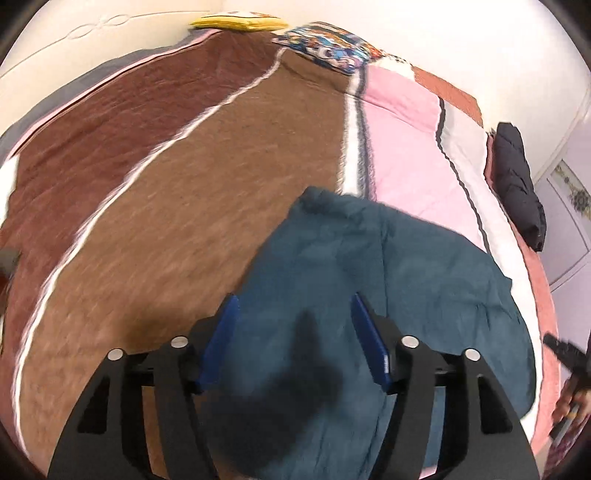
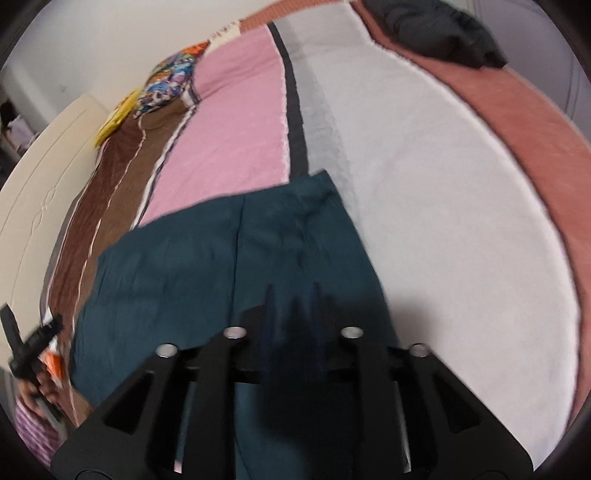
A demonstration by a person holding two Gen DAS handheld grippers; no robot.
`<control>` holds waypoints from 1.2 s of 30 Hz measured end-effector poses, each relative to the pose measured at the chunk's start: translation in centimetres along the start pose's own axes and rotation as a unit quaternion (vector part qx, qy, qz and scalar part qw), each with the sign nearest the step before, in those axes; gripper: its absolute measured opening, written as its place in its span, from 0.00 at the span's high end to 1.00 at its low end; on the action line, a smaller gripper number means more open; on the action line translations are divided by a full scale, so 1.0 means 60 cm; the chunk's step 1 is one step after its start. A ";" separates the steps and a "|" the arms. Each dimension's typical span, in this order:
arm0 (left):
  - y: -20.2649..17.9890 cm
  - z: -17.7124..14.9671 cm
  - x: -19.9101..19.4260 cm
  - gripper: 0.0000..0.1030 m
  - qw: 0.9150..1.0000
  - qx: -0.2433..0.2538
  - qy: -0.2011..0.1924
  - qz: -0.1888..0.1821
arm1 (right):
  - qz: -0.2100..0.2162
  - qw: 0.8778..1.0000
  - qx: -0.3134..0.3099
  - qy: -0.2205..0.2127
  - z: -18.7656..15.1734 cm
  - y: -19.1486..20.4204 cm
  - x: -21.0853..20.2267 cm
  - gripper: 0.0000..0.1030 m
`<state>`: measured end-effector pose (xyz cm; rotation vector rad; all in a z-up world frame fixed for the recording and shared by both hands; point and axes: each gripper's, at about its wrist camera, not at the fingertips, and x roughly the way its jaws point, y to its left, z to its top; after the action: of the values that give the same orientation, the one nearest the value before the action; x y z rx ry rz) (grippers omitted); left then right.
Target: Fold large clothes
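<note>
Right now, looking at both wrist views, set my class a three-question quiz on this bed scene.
1. True or false: the left tool grips the teal garment.
2. What lies at the bed's far edge, beyond the white stripe? A) black clothing B) a red towel C) a book
3. Fill in: the teal garment lies on the striped ____.

Key
1. False: its fingers stand apart with nothing pinched.
2. A, the black clothing.
3. bedspread.

A cream headboard (image 1: pixel 92 33) and plain pale wall (image 2: pixel 110 44) back the bed.
</note>
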<state>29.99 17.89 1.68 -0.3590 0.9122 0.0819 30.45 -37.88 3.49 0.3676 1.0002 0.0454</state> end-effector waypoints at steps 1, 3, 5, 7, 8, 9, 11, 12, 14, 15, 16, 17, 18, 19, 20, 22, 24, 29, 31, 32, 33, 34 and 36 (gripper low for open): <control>0.007 -0.011 -0.013 0.38 1.000 -0.006 -0.001 -0.001 | -0.002 1.000 0.004 -0.004 -0.029 -0.003 -0.023 0.63; 0.022 -0.046 -0.048 0.36 1.000 -0.024 -0.005 0.001 | 0.005 1.000 0.020 -0.006 -0.069 -0.012 -0.052 0.59; 0.043 -0.088 -0.076 0.32 0.998 -0.057 -0.006 -0.003 | 0.010 0.999 0.051 -0.003 -0.120 -0.030 -0.079 0.52; 0.055 -0.124 -0.084 0.31 0.996 -0.089 0.006 -0.014 | 0.021 0.997 0.076 0.009 -0.157 -0.035 -0.088 0.48; 0.057 -0.138 -0.082 0.31 0.995 -0.098 0.014 -0.022 | 0.028 0.996 0.086 0.024 -0.176 -0.036 -0.086 0.47; 0.056 -0.155 -0.077 0.31 0.994 -0.105 0.028 -0.027 | 0.031 0.995 0.093 0.029 -0.185 -0.035 -0.087 0.47; 0.052 -0.173 -0.066 0.30 0.992 -0.116 0.041 -0.038 | 0.036 0.993 0.111 0.033 -0.208 -0.037 -0.087 0.44; 0.050 -0.180 -0.059 0.30 0.990 -0.124 0.047 -0.041 | 0.041 0.991 0.120 0.037 -0.215 -0.036 -0.083 0.41; 0.045 -0.186 -0.045 0.29 0.988 -0.137 0.051 -0.056 | 0.062 0.986 0.147 0.045 -0.222 -0.037 -0.072 0.36; 0.042 -0.187 -0.035 0.28 0.987 -0.143 0.055 -0.057 | 0.067 0.984 0.160 0.045 -0.225 -0.040 -0.068 0.36; 0.042 -0.186 -0.023 0.28 0.985 -0.154 0.060 -0.051 | 0.073 0.980 0.181 0.046 -0.225 -0.042 -0.060 0.35; 0.044 -0.185 -0.011 0.28 0.982 -0.170 0.061 -0.059 | 0.078 0.976 0.197 0.048 -0.223 -0.045 -0.051 0.33; 0.047 -0.186 -0.005 0.28 0.979 -0.182 0.063 -0.064 | 0.083 0.973 0.210 0.051 -0.222 -0.048 -0.044 0.30; 0.050 -0.184 0.007 0.28 0.975 -0.200 0.068 -0.064 | 0.088 0.969 0.224 0.053 -0.223 -0.052 -0.037 0.30; 0.051 -0.182 0.015 0.28 0.972 -0.216 0.069 -0.069 | 0.097 0.964 0.241 0.055 -0.221 -0.055 -0.027 0.30; 0.054 -0.175 0.033 0.28 0.967 -0.235 0.070 -0.068 | 0.107 0.958 0.261 0.054 -0.215 -0.058 -0.015 0.29; 0.051 -0.170 0.043 0.28 0.966 -0.241 0.066 -0.070 | 0.110 0.954 0.274 0.049 -0.207 -0.059 -0.007 0.28; 0.052 -0.157 0.071 0.26 0.961 -0.259 0.071 -0.068 | 0.081 0.955 0.282 0.045 -0.199 -0.066 0.024 0.28; 0.053 -0.152 0.076 0.26 0.960 -0.265 0.063 -0.070 | 0.081 0.954 0.286 0.034 -0.199 -0.071 0.032 0.28; 0.053 -0.151 0.078 0.27 0.960 -0.265 0.060 -0.068 | 0.082 0.954 0.287 0.029 -0.199 -0.072 0.034 0.32; 0.050 -0.149 0.080 0.30 0.961 -0.263 0.058 -0.066 | 0.087 0.954 0.287 0.025 -0.197 -0.073 0.039 0.40; 0.047 -0.146 0.080 0.39 0.962 -0.260 0.055 -0.066 | 0.087 0.954 0.286 0.025 -0.197 -0.074 0.041 0.43; 0.037 -0.138 0.073 0.56 0.968 -0.237 0.045 -0.064 | 0.094 0.955 0.282 0.022 -0.195 -0.076 0.041 0.63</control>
<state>25.95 16.79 -6.97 -0.8720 0.9530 0.1678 21.53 -38.34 -5.65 0.9892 1.0093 -0.0637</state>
